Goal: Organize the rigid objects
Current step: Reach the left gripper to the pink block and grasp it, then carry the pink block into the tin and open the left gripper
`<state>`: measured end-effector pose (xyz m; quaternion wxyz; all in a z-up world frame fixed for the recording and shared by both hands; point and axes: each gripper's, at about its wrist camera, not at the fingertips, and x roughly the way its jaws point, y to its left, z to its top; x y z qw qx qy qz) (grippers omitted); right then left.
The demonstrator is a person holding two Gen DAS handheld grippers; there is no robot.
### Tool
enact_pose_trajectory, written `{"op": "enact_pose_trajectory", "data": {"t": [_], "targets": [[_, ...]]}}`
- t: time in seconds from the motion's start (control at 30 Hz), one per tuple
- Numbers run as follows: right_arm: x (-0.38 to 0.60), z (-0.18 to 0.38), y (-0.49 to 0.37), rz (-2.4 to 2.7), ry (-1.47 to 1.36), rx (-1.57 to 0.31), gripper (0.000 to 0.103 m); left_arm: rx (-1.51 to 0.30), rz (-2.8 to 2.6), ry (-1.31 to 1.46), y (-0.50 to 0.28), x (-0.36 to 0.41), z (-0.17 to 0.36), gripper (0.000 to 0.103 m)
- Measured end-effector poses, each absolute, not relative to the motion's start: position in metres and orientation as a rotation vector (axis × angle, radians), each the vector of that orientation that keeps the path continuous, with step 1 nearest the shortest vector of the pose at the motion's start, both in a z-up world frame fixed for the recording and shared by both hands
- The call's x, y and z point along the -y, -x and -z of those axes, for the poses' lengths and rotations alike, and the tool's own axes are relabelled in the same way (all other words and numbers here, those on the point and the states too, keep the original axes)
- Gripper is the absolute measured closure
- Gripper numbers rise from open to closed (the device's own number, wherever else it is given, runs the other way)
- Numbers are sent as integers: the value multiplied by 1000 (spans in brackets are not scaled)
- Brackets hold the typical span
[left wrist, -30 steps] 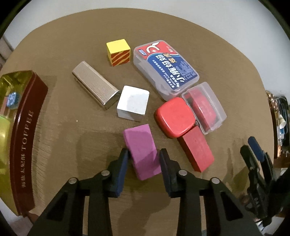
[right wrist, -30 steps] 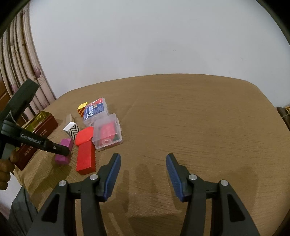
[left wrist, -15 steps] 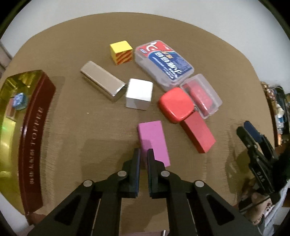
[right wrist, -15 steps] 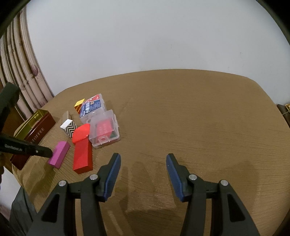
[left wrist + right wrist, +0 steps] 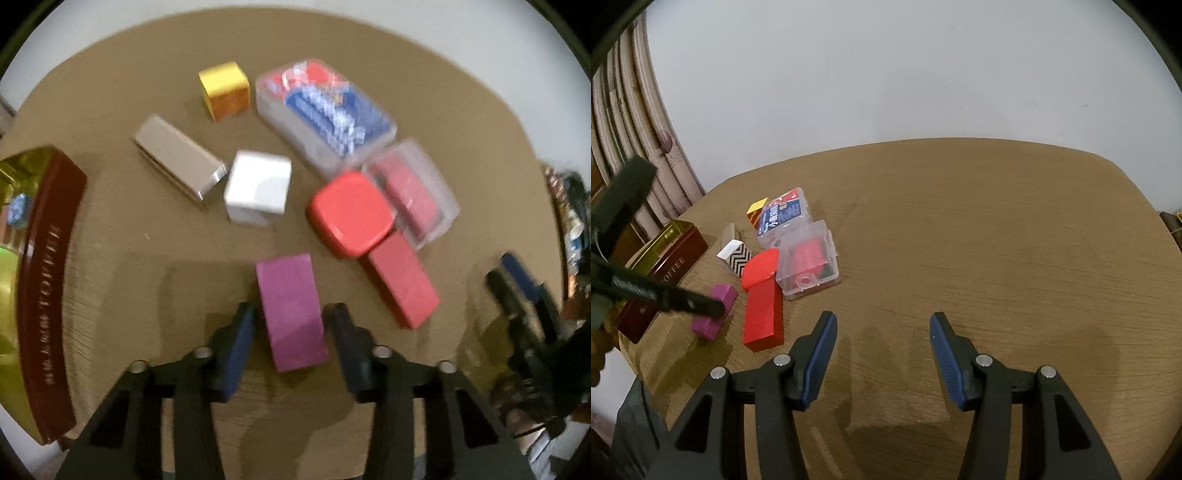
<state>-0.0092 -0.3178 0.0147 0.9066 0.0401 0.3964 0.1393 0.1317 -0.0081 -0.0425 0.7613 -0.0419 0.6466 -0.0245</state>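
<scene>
Now we have our left gripper (image 5: pixel 290 325) spread around the purple block (image 5: pixel 291 314), one pad on each long side with a sliver of gap at both, so nothing is pinched yet. We judge this the grasp step of sorting: the next move calls for closing squarely on those flat sides, lifting straight up, and carrying the block left to the toffee tin (image 5: pixel 44 295), which looks like the likely bin, though that is our guess. The block lies flat on the table (image 5: pixel 997 229), near the front edge, apart from the red block (image 5: pixel 400 282) to its right. Our right gripper (image 5: pixel 882 354) hangs wide open over bare table, holding nothing. As for materials, the purple and red blocks look like matte, sharp-edged painted pieces that should not slip or give under the pads. The red pad (image 5: pixel 349 212), a rounded glossy square, overlaps the red block's far end and touches the small clear case (image 5: pixel 413 195). Beyond sit the big clear case (image 5: pixel 325 114) with a blue label, a white cube (image 5: pixel 258 186) with zigzag stripes on its side, a long silvery bar (image 5: pixel 179 158) and a yellow cube (image 5: pixel 224 89). The left view is blurred, so finer textures escape us.
</scene>
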Motion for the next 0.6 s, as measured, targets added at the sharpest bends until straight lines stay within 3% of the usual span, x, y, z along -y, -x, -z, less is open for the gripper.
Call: {"op": "enact_pose_trajectory", "data": {"t": [0.07,0.27,0.4,0.6], "targets": [[319,-14,9,-287,-85,-823,49,-1379,49,47,-126,13,42,77],[319,-14,8,-285,-86,-826,49,-1334,91,43,-106,1,27,77],[318,-14,8,-278,-84,-835,49,-1256,101,34,-82,-17,-16,77],[315,-10,3,-268,-77,-855,49,-1170,11,43,-64,-109,-77,77]]}}
